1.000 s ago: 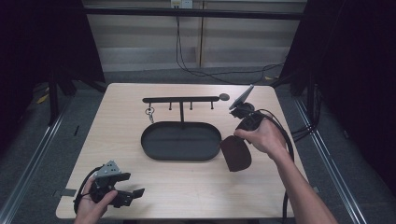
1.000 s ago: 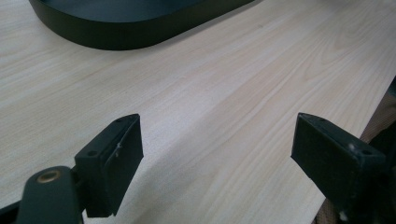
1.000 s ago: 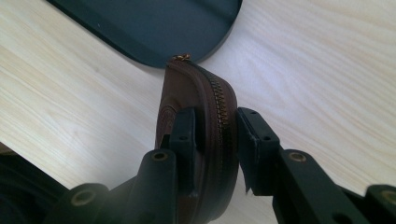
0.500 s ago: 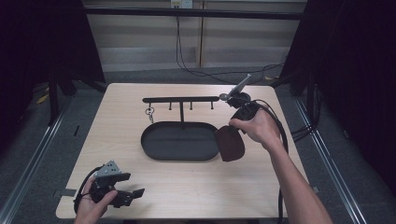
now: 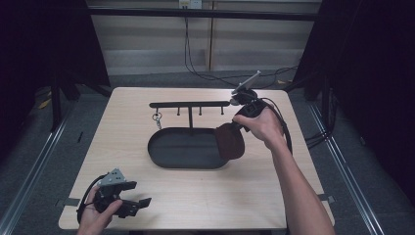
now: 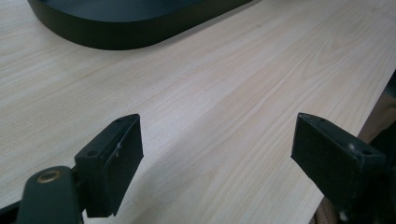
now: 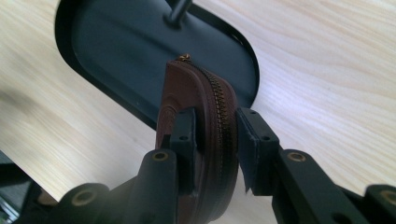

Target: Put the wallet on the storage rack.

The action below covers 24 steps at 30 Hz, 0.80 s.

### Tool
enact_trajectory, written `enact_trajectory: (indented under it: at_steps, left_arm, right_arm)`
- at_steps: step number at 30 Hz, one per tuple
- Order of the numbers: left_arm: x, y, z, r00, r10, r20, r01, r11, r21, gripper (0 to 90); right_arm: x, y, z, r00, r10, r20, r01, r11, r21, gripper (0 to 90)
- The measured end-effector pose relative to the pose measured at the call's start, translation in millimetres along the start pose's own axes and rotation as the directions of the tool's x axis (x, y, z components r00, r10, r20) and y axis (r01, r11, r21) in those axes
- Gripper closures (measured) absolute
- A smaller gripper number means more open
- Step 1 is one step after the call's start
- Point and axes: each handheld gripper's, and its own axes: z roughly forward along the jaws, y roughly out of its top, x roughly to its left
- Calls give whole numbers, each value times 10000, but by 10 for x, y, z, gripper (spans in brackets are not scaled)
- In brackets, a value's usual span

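Pouch: brown zipped pouch, round-edged, held on edge above the right end of the black oval tray.
Right gripper: the right gripper has its jaws pressed tight on the pouch's two faces, zip seam up between them; in the high view the pouch hangs below the hand.
Just changed: pouch and right hand have come left and slightly farther, from over bare wood right of the tray to over its rim.
Meaning: likely a carry to the tray or the rack; release not yet made.
Rack: black bar with pegs on a post rising from the tray, a key ring on its left peg.
Left gripper: the left gripper rests at the near left corner of the table, jaws wide apart and empty, unmoved since before.
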Motion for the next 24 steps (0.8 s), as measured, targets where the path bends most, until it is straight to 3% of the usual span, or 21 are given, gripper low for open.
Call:
enact_trajectory:
  at_steps: [10, 13, 15, 19, 24]
  left_arm:
    - [-3, 0, 7, 10000, 5, -51, -5, 10000, 10, 164]
    - [1, -1, -1, 10000, -2, -94, 2, 10000, -29, 164]
    - [-3, -1, -8, 9999, 9, -135, -10, 10000, -76, 164]
    - [-10, 2, -9, 9999, 63, -100, -64, 10000, -66, 164]
    - [-9, 0, -15, 9999, 53, -117, -54, 10000, -63, 164]
  right_arm:
    - [-70, 80, 59, 9970, 376, -669, -417, 9972, -614, 694]
    - [-108, 86, 111, 9924, 763, -964, -832, 9941, -693, 694]
    - [-127, 88, 148, 9913, 942, -919, -1015, 9917, -786, 695]
    - [-140, 93, 233, 9877, 1089, -1127, -1189, 9891, -864, 697]
    - [-166, 93, 271, 9812, 1276, -1448, -1482, 9787, -1418, 701]
